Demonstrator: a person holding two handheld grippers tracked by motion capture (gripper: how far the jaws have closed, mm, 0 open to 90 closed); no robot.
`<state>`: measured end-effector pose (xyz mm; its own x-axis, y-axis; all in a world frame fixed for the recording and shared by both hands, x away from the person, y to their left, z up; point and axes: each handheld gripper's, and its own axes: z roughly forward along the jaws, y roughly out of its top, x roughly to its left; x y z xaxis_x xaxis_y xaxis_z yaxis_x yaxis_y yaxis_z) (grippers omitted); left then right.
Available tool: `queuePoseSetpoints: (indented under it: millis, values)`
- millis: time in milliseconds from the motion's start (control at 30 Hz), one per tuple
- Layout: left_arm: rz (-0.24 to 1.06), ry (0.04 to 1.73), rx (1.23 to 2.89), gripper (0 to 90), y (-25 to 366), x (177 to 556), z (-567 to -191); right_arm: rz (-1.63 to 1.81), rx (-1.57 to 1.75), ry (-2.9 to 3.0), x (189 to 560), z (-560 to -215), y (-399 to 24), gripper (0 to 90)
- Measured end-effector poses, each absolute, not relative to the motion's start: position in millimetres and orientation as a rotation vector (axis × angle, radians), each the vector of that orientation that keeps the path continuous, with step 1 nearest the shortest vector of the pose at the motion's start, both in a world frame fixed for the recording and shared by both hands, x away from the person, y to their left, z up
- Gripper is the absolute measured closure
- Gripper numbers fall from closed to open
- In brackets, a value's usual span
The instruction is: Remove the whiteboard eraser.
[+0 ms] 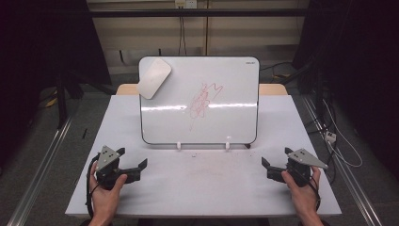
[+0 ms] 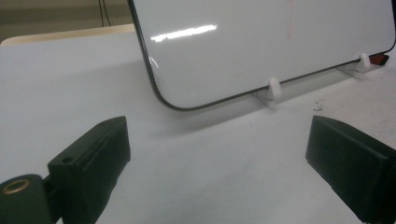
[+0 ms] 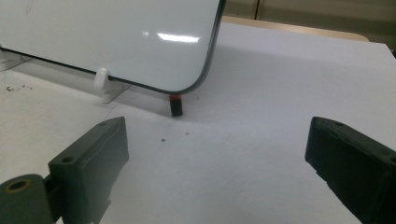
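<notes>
Tongs rest low at both near corners of the white tabletop [image 1: 202, 183], one pair in each hand, and both pairs stand spread with nothing between the jaws. The left tongs [image 1: 133, 162] sit at the near left, held by the left hand [image 1: 106, 188], jaws aimed toward the middle of the tabletop; in the left gripper view the two black jaws stand wide apart over bare white surface. The right tongs [image 1: 269, 165] sit at the near right in the right hand [image 1: 301, 186], jaws likewise turned inward, and the right gripper view shows them equally wide with only tabletop between.

Between and beyond the two pairs, a whiteboard [image 1: 226, 80] stands tilted back on small white clip feet [image 1: 179, 145], well apart from both tongs. A red scribble [image 1: 202, 101] marks its middle. A pale, rounded-square eraser [image 1: 154, 77] clings to the board's upper left corner, overlapping its edge. Just under the board's lower right corner a small dark piece with a red end [image 3: 175, 105] lies on the tabletop, seen best in the right gripper view; it may be a marker, though too little shows to be sure. Fine dark specks [image 3: 14, 87] dot the surface near the board's feet.
</notes>
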<state>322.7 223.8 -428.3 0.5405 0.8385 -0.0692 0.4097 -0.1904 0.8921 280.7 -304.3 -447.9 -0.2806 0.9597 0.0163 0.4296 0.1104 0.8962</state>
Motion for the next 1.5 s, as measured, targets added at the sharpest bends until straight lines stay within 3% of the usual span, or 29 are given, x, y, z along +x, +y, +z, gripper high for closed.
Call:
queuePoseSetpoints:
  millis: [300,733,1100,1500]
  values:
    - [0.564,1.033,1.837,6.6,219.4,327.8,-426.8,1.133,1.351,1.813,282.6,-450.6,-302.5,5.8]
    - [0.486,0.994,1.901,7.1,218.8,345.5,-416.5,1.136,1.348,1.862,286.5,-453.4,-299.5,6.3]
    - [0.674,0.91,1.875,7.2,211.7,359.3,-384.1,1.134,1.36,1.854,287.3,-453.6,-300.3,5.4]
    - [0.668,0.845,1.897,5.6,200.0,391.4,-367.6,1.134,1.368,1.869,288.7,-455.4,-300.9,5.4]
